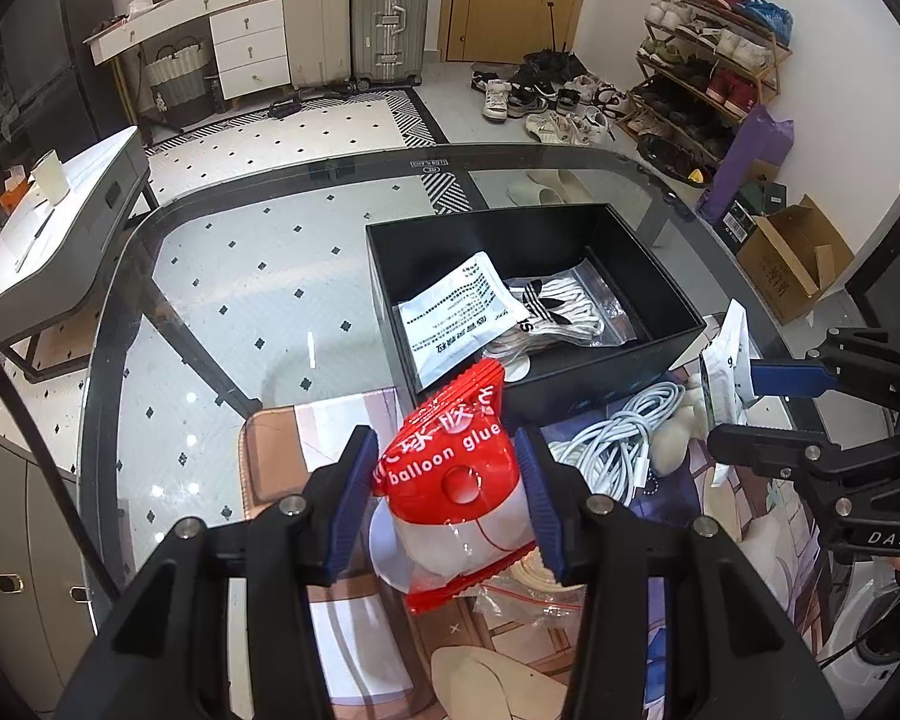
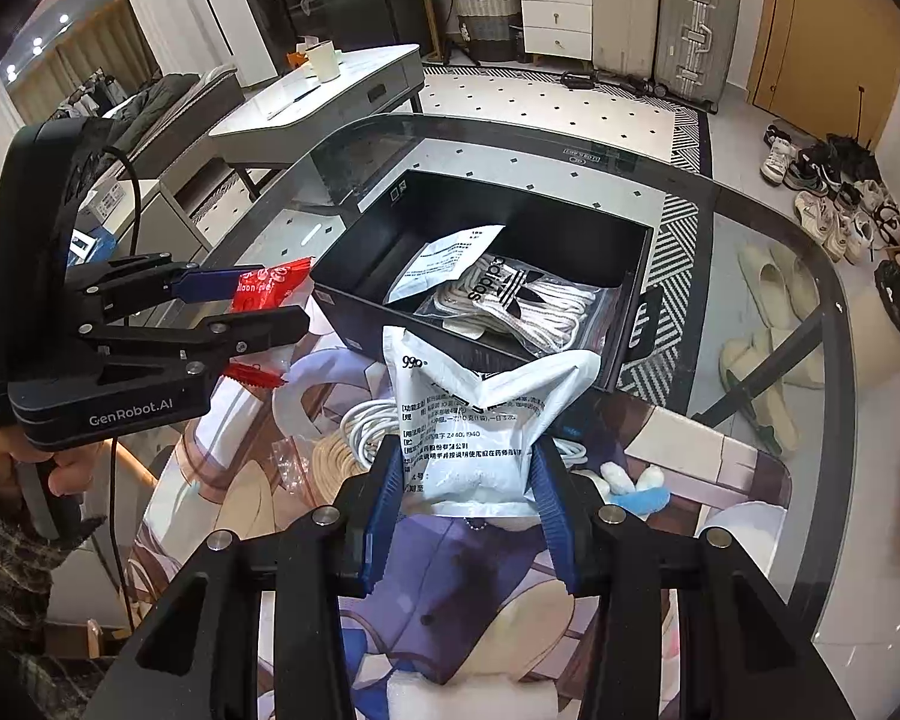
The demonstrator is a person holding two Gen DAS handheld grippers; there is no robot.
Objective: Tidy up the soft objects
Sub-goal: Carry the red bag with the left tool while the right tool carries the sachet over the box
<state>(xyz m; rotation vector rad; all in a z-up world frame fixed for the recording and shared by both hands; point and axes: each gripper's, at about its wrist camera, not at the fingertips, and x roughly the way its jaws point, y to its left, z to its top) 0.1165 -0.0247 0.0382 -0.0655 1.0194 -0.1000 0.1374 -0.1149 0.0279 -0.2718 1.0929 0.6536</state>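
A crinkly red and clear balloon glue packet (image 1: 450,480) is pinched in the left gripper (image 1: 447,501) at lower middle. A soft white printed pouch (image 2: 480,420) is squeezed by the right gripper (image 2: 471,501). Both are held just before the open black box (image 1: 678,312); next they probably need carrying over it and letting go.

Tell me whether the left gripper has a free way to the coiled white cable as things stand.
Probably not yet. The left gripper is shut on the red balloon glue packet, so its fingers are occupied. The coiled white cable lies uncovered on the mat beside the black box, nothing on top.
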